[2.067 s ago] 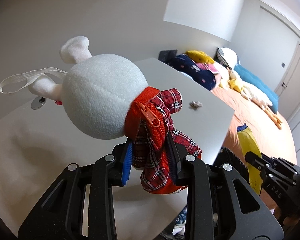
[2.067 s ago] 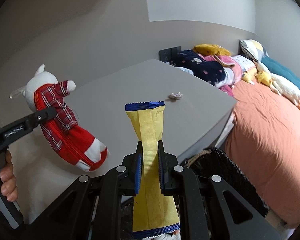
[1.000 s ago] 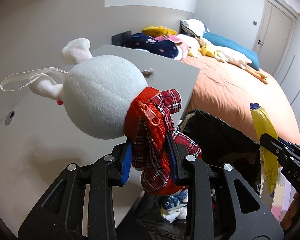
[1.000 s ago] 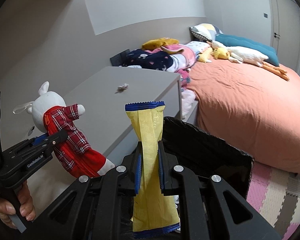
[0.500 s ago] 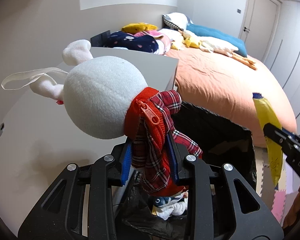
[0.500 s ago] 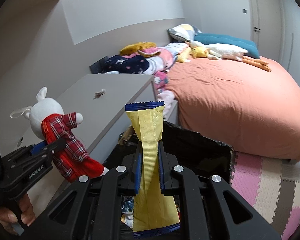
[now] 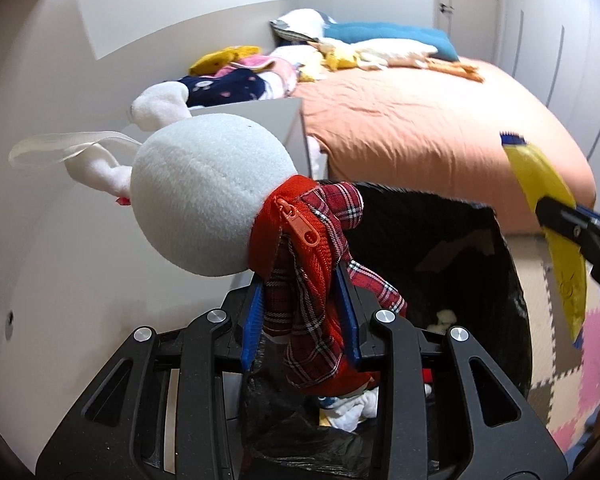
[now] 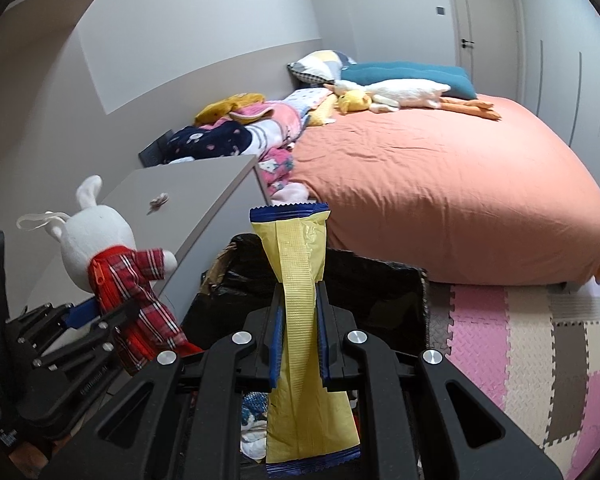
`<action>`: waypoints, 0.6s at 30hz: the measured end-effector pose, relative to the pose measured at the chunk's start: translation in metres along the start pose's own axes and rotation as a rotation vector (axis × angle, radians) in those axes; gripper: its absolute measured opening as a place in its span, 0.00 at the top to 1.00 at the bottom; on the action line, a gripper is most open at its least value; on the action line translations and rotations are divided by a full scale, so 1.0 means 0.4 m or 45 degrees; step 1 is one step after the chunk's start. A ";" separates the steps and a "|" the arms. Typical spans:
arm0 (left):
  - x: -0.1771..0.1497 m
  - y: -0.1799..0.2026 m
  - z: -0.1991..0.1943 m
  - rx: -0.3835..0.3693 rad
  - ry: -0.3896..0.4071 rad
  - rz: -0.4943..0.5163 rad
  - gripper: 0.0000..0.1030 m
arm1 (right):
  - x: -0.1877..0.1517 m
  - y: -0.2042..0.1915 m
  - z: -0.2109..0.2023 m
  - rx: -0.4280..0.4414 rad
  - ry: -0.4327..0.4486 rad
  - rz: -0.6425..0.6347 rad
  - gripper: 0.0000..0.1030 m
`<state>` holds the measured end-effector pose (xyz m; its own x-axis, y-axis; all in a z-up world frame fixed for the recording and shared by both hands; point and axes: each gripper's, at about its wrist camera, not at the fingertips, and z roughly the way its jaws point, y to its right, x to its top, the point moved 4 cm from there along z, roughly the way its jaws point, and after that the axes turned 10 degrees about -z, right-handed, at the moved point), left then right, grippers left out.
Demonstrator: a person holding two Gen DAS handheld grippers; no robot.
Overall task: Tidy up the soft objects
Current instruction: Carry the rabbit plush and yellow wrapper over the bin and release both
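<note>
My left gripper (image 7: 300,280) is shut on a white plush rabbit (image 7: 210,194) in a red plaid outfit, gripped at its body. In the right wrist view the same plush rabbit (image 8: 112,256) hangs at the left, held by the left gripper (image 8: 104,312). My right gripper (image 8: 298,312) is shut on a yellow wrapper with blue ends (image 8: 300,280), pinched at its middle. That yellow wrapper (image 7: 548,216) shows at the right edge of the left wrist view. Both held things hover over a bin lined with a black bag (image 8: 380,284), (image 7: 480,264), with cloth items at its bottom.
A grey cabinet top (image 8: 196,188) stands left of the bin, with a small scrap (image 8: 158,200) on it. A bed with an orange cover (image 8: 440,184) carries plush toys and piled clothes (image 8: 236,128). Pink and beige foam mats (image 8: 520,340) cover the floor.
Both grippers swung right, away from the grey cabinet top, and now sit over the black-lined bin. The rabbit and the wrapper stayed held throughout.
</note>
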<state>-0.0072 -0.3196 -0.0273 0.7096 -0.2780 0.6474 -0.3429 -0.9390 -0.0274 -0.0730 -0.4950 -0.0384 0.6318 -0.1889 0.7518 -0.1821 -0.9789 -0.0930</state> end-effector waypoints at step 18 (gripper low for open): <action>-0.025 0.083 0.035 -0.138 -0.118 0.226 0.44 | 0.002 0.064 -0.006 -0.148 0.030 0.027 0.44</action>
<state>-0.0171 -0.3510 -0.0454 0.6841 -0.4588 0.5670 -0.5277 -0.8480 -0.0495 -0.0789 -0.5199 -0.0389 0.6094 -0.2061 0.7656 -0.2819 -0.9589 -0.0337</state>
